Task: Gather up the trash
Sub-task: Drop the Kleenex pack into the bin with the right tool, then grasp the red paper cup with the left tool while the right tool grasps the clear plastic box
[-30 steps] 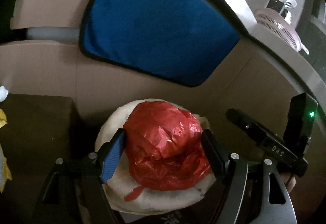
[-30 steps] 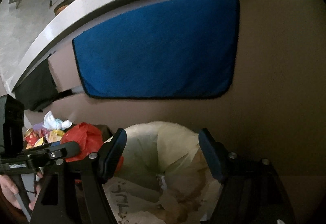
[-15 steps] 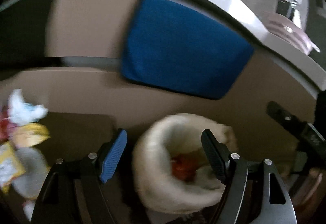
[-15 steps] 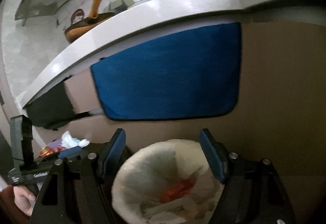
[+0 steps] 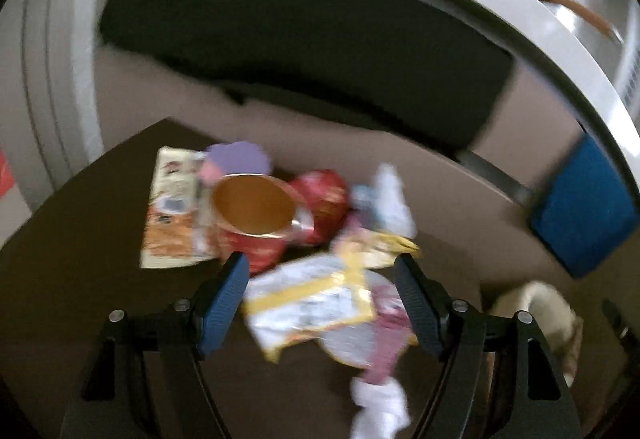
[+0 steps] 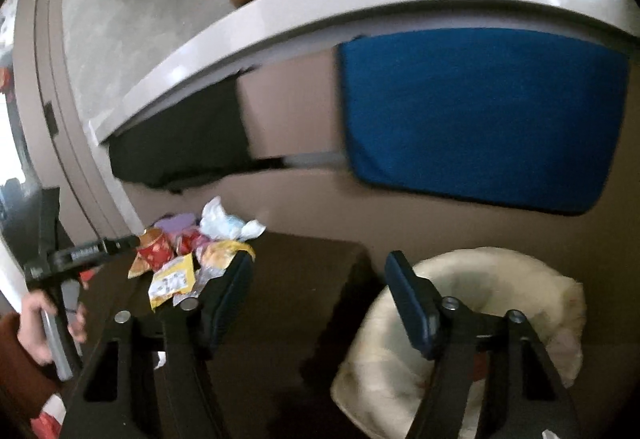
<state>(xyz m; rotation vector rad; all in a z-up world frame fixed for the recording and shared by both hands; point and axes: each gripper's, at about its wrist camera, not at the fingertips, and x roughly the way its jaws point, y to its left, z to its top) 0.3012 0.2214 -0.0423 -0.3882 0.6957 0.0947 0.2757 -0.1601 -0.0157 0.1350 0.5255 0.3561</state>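
Dark low worktop [image 6: 304,279]: heap of trash [image 5: 296,235], red cup [image 5: 252,215] included, at its left end. Cream-lined bin [image 6: 472,323] beside it, right. Blue cloth [image 6: 480,119] hangs behind. Left gripper [image 5: 320,299]: jaws wide, empty. Right gripper [image 6: 320,295]: jaws just narrowing, nothing between.

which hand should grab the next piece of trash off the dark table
Left, probably. The left gripper is open right over the trash pile, a yellow-edged wrapper between its fingers. The right gripper is open too, but faces the gap between table and white bin bag.
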